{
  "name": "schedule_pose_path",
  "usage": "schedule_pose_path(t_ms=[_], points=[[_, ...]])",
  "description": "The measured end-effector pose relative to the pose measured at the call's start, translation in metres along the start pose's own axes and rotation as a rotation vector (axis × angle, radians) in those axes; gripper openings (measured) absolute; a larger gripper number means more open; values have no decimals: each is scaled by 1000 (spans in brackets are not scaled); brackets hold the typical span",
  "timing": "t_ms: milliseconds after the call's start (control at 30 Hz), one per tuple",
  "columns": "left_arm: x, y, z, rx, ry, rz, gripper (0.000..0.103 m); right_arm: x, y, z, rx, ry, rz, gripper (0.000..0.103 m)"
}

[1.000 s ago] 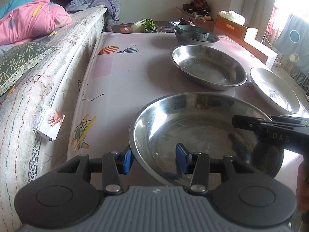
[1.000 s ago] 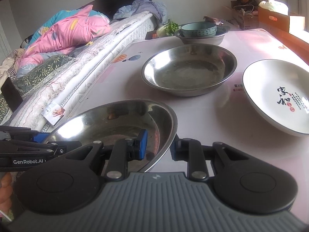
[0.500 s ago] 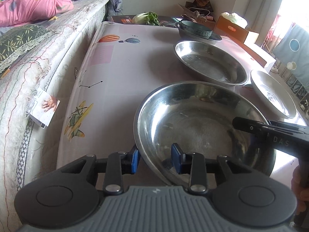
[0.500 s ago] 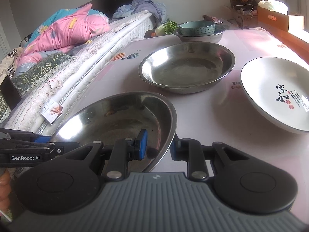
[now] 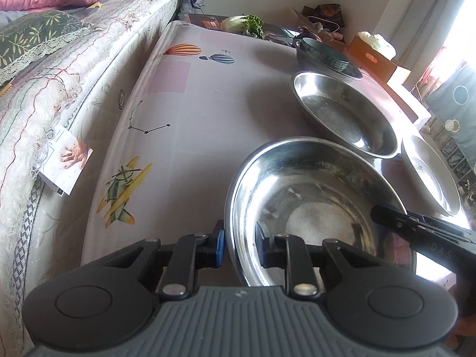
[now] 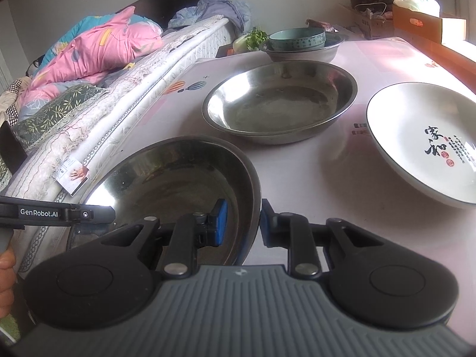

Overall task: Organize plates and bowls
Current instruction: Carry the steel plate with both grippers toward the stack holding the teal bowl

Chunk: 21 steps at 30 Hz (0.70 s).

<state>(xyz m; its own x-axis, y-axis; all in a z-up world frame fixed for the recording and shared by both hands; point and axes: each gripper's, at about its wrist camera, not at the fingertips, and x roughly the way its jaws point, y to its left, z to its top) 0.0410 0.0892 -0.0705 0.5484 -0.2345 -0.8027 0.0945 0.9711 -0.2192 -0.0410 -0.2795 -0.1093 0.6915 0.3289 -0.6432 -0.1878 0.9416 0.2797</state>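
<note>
The near steel bowl sits at the table's front edge between both grippers. My left gripper has its jaws closing on the bowl's left rim, with the blue pads against the wall on either side. My right gripper is shut on the same bowl's right rim. Behind it rests a second steel bowl. A white plate with black characters lies to the right. At the back a teal bowl is nested in a grey bowl.
The table has a pale cloth printed with balloons and a plane. A mattress with pink bedding runs along its left side. Greens and cardboard boxes stand beyond the far edge.
The left gripper's jaws have narrowed from wide apart onto the near bowl's rim, and that gripper has rolled and dipped a little. The right gripper has kept its grip and place.
</note>
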Motion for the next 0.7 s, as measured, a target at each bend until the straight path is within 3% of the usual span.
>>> schedule_pose_path(t_ms=[700], points=[[-6,-6,2,8,-28,34,22,2,1,8,17,-13,8,20]])
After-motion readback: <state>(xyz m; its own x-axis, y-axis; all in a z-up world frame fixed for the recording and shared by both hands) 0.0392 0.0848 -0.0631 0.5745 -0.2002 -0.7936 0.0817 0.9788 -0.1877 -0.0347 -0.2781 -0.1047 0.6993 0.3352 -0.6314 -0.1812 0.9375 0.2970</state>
